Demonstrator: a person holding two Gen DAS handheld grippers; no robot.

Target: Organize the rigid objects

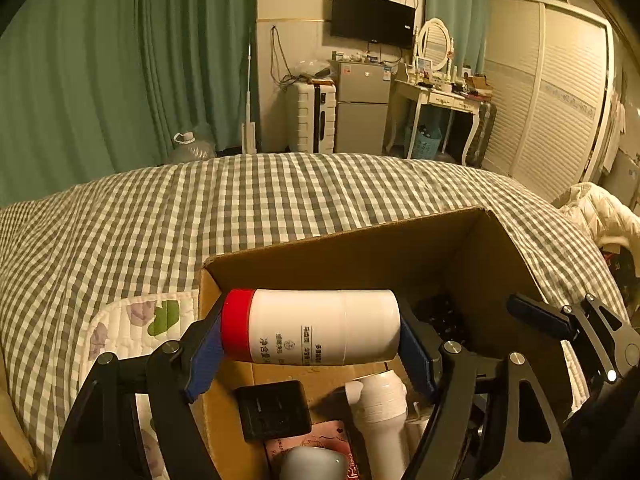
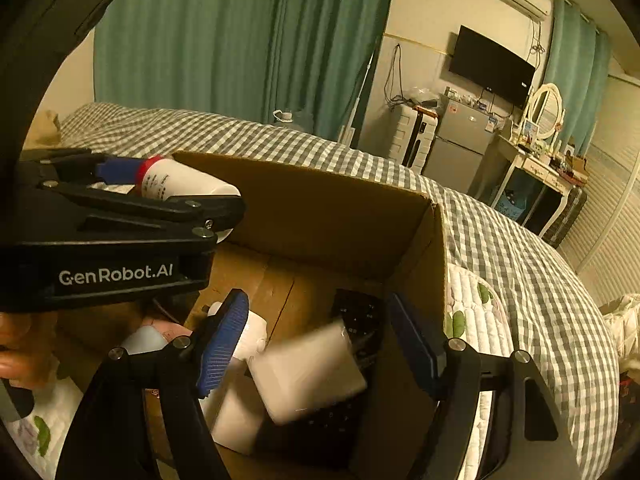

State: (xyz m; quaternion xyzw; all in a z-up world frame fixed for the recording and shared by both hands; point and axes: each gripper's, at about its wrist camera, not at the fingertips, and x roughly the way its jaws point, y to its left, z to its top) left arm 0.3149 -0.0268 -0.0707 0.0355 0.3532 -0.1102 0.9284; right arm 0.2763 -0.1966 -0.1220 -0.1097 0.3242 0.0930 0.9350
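Note:
My left gripper [image 1: 310,338] is shut on a white bottle with a red cap [image 1: 316,330], held sideways over the open cardboard box [image 1: 360,240]; the bottle also shows in the right wrist view [image 2: 180,184]. My right gripper [image 2: 320,344] is open above the box [image 2: 320,208]. A blurred white square object [image 2: 308,372] is between its fingers, not touching either pad. Inside the box lie a black remote [image 2: 358,312], a white flashlight-like piece [image 1: 380,404], a black block [image 1: 272,408] and a pale rounded item [image 1: 312,464].
The box sits on a quilted floral mat [image 1: 136,328] on a grey checked bed cover [image 1: 240,200]. Green curtains, a suitcase [image 1: 312,116], a small fridge and a dressing table stand beyond the bed. A white jacket [image 1: 600,216] lies at the right.

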